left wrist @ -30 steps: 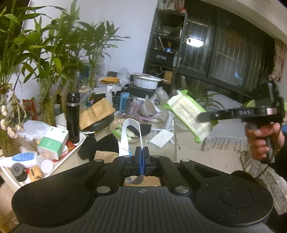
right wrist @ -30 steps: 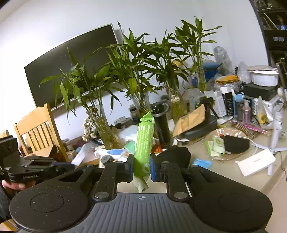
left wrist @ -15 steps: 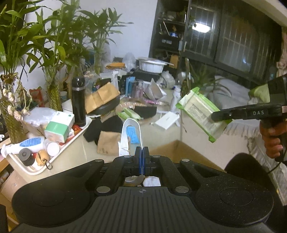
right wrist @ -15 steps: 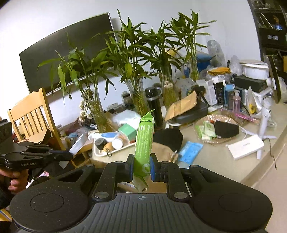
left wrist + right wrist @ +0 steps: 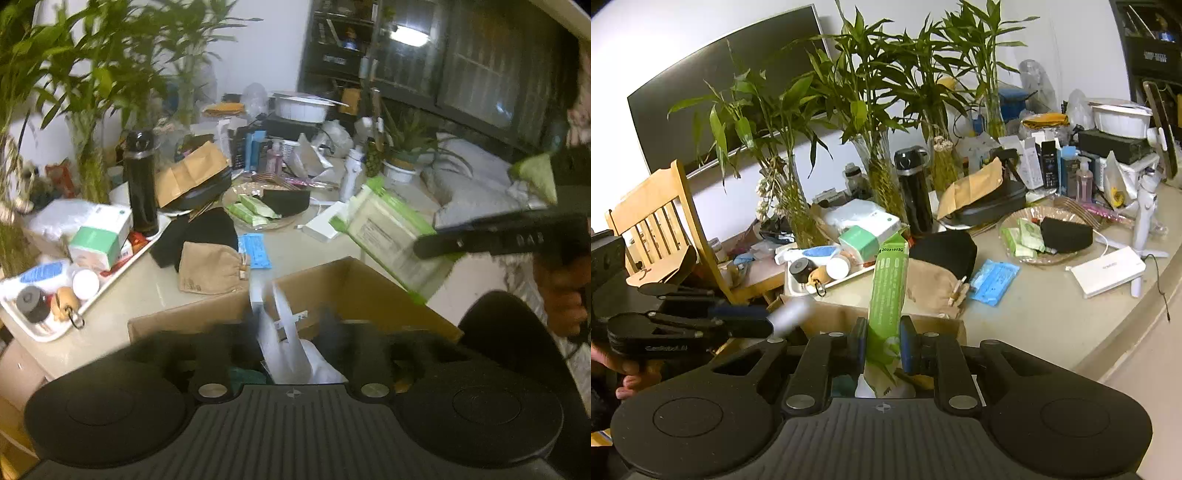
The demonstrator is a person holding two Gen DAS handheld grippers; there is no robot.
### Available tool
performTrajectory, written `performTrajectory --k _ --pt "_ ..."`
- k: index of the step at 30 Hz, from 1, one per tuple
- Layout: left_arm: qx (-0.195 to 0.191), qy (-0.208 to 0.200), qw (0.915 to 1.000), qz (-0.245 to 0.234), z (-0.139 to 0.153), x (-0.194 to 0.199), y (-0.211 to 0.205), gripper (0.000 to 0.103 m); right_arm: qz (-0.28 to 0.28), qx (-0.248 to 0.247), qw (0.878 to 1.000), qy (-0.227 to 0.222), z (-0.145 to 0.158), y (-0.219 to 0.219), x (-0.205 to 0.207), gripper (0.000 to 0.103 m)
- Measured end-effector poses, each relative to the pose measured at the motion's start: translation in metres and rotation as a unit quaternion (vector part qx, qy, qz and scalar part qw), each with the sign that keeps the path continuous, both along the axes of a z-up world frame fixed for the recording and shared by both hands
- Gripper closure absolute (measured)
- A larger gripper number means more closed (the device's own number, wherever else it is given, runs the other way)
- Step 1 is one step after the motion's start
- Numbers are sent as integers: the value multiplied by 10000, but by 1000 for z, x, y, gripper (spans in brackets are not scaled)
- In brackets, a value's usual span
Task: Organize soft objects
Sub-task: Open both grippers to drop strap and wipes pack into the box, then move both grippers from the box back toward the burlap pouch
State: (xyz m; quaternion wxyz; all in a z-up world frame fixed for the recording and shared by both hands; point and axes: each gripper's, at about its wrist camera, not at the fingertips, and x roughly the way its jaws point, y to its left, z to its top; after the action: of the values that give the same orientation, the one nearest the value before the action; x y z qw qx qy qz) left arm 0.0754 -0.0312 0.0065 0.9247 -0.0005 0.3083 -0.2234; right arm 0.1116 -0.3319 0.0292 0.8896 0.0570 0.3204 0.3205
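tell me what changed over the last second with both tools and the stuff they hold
The left tool was clamped on a white pouch; now its jaws are opening and the pouch is dropping into the cardboard box. Both tools have come lower, over the box. The right tool stays shut on the green wipes pack. The clutter on the table has not moved.

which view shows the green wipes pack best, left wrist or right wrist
The left wrist view: the green wipes pack shows its broad printed face there, with the right gripper clamping its lower end. The right wrist view gives only its narrow edge, rising between that gripper's blue pads over the cardboard box.
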Motion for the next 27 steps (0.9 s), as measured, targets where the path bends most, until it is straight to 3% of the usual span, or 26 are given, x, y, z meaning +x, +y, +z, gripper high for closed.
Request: performTrajectory --k 1,3,16,20,22,24,27 --pt "-91 -52 9999 77 -1 -1 4 38 -6 -22 10000 -3 -1 1 0 83" --pt "-236 -165 9995 153 1 -3 10 38 -1 -66 10000 -3 -3 3 -1 83" --pt "-247 -272 9987 350 1 -14 33 38 -40 -361 9993 71 0 19 -5 85" --pt "-311 -292 9984 358 1 -16 35 38 76 -601 9971 453 -9 33 1 83" --pt "-313 -324 9984 336 2 -17 35 38 117 -630 9968 471 -11 38 1 67" --pt "-320 -330 9984 342 2 -17 35 38 75 -638 9973 369 -10 41 0 30" --pt "-339 -298 9985 310 2 -13 35 38 77 -527 9981 302 -4 45 1 17"
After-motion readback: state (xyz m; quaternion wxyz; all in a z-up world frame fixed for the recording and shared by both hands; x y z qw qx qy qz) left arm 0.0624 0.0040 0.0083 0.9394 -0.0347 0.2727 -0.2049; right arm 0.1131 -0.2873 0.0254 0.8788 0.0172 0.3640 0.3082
